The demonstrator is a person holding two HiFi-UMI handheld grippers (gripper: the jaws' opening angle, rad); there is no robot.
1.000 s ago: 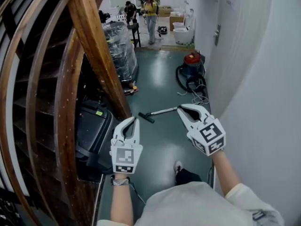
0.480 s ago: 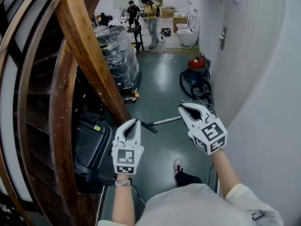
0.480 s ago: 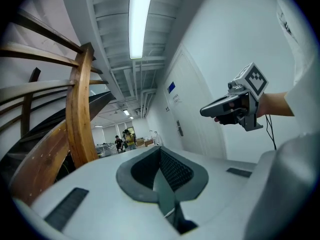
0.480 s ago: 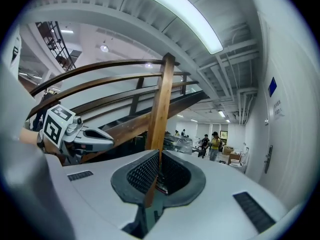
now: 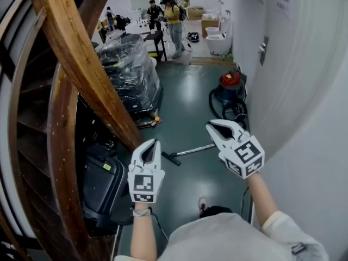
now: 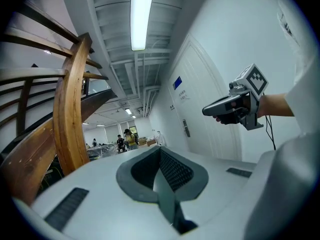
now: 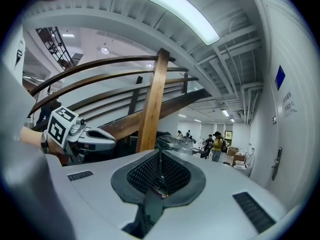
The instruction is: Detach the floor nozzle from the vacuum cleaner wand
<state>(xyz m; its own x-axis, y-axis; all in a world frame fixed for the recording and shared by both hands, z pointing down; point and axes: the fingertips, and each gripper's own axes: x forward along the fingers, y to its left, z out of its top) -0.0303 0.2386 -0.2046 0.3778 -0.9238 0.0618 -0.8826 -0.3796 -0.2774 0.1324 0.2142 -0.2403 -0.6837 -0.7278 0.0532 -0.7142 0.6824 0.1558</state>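
Note:
The vacuum wand (image 5: 193, 150) lies on the green floor ahead, its dark floor nozzle (image 5: 169, 158) at the left end. Further along the right wall stands the red vacuum cleaner (image 5: 230, 80) with its black hose (image 5: 218, 103) coiled beside it. My left gripper (image 5: 155, 142) is held level above the floor, shut and empty, just left of the nozzle in the head view. My right gripper (image 5: 209, 125) is also shut and empty, over the wand's right end. Each gripper view shows closed jaws, the left gripper (image 6: 160, 152) and the right gripper (image 7: 160, 155), with the other gripper off to the side.
A curved wooden stair stringer (image 5: 81, 75) and railings fill the left. A black case (image 5: 103, 181) sits under it, and a plastic-wrapped pallet (image 5: 130, 72) stands beyond. A white wall with a door (image 5: 283, 64) runs along the right. People (image 5: 174, 15) stand at the corridor's far end.
Both grippers have been carried forward along the corridor, still shut. The wand, nozzle and red vacuum now lie nearer and lower in the head view.

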